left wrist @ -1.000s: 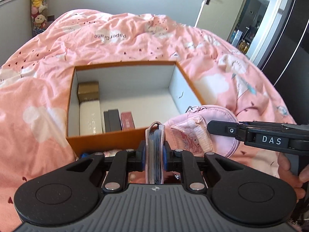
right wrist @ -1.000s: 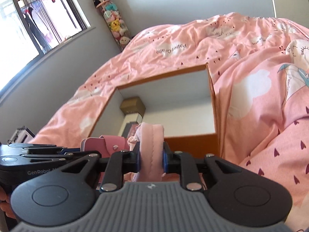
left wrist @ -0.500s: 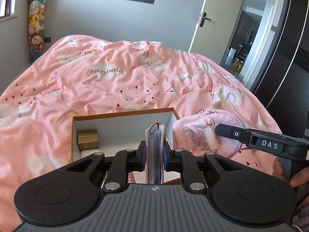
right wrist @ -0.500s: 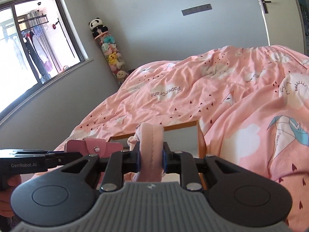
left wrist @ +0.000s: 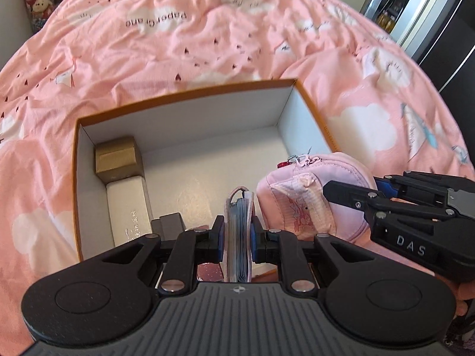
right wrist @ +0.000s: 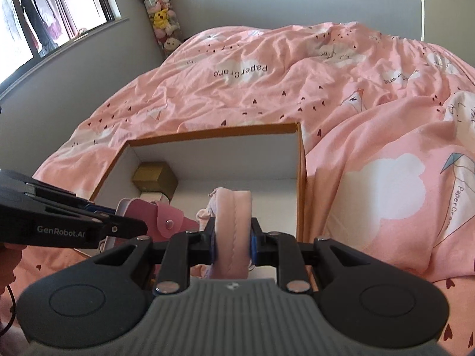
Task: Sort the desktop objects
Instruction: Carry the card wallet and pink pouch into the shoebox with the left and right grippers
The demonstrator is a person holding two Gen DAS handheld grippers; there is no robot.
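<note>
Box point(left wrist: 308, 124) of orange card with white inner walls sits open on the pink quilt point(left wrist: 178, 44), and both grippers hang over its near edge. The left gripper point(left wrist: 237, 238) has its jaws clamped on a pink card wallet point(left wrist: 237, 237) held edge-up, its blue-grey leaves showing. Just to the right, the right gripper point(right wrist: 232, 238) is closed on a pale pink zip pouch point(right wrist: 233, 222), which bulges above the jaws over the box's near right corner. Inside, along the left wall, lie a gold carton point(left wrist: 117, 158) at the far end, a long white case point(left wrist: 129, 207) nearer, and a dark box point(left wrist: 170, 224) beside it.
</note>
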